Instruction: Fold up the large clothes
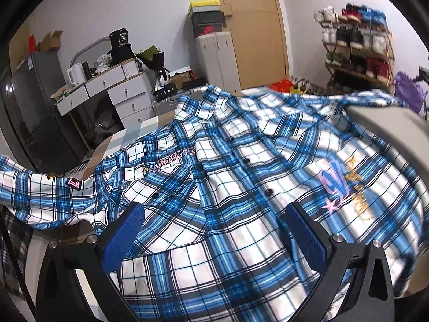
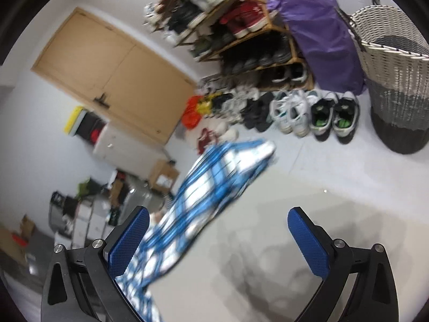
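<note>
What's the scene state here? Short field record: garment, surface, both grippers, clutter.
garment: blue and white plaid shirt, spread front-up, buttoned, collar away from camera
surface: table with pale check cover
left gripper: open, over the shirt's lower front, holding nothing
right gripper: open, holding nothing; blurred plaid sleeve beside its left finger
background: shoe rack, woven basket, door

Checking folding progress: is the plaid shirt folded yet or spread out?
Spread out: the plaid shirt lies open, front up, collar and button row showing, one sleeve stretched sideways.
</note>
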The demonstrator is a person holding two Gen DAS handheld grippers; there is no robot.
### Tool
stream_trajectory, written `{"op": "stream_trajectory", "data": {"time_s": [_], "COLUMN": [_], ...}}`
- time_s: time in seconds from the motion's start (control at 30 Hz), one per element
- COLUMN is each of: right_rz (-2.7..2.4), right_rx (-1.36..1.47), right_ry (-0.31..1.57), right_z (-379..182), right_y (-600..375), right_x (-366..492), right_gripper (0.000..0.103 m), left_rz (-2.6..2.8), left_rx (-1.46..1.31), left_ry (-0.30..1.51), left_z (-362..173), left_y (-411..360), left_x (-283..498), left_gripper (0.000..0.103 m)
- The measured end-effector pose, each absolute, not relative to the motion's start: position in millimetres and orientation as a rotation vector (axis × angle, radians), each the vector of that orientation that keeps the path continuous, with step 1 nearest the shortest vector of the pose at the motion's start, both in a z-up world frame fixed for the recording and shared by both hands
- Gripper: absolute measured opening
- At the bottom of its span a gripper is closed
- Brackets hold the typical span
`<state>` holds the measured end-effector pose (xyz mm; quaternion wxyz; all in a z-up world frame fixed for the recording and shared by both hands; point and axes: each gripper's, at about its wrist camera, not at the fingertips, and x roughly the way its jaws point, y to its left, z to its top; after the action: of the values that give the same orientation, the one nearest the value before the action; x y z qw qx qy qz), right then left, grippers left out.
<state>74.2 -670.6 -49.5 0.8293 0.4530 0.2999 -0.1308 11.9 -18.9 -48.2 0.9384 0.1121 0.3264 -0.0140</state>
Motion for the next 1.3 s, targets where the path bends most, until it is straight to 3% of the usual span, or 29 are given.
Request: {"op": "stream_trajectory", "data": {"time_s": [0.33,0.47,0.53,0.6,0.63,0.67,0.7,1.0,1.3], "right_rz": [-0.343,-0.378,-0.369,-0.393,-0.411,-0.426,-0.436,-0.449,-0.531], "right_rx": [0.989,1.013,1.032,1.006,0.992,0.981,0.956,0.650,0.331], "right_ry": [0.762,0.796,0.812,0.824,0.813,0.793,0.770,0.596,0.372], "right_z": [-88,-97,-102,-105,-103,-100,-96,-31,92], "right_y": [-707,-713,-713,-712,-711,-710,-708,-668,-593], "right_x": [131,144,150,154,154,153,152,153,150], "right_gripper": [0.101,0.088,0.072,0.045,0.043,0.028,0.007,0.005,0.005], "left_rz": [-0.054,-0.095,-0.106,-0.105,-0.103,-0.100,-0.096,-0.102,-0.094], "left_rx": [0.318,0.319,0.308,0.297,0.297,0.295,0.291,0.274,0.233], "left_ry": [0.694,0.737,0.758,0.766,0.768,0.770,0.771,0.741,0.669], "left_z": [-66,-71,-73,-74,-74,-74,-74,-65,-43], "left_y": [-30,-34,-34,-35,-34,-34,-33,-32,-16], "left_x": [14,14,16,17,17,18,17,17,10], "left_gripper": [0.102,0.102,0.102,0.102,0.102,0.102,0.102,0.102,0.102]}}
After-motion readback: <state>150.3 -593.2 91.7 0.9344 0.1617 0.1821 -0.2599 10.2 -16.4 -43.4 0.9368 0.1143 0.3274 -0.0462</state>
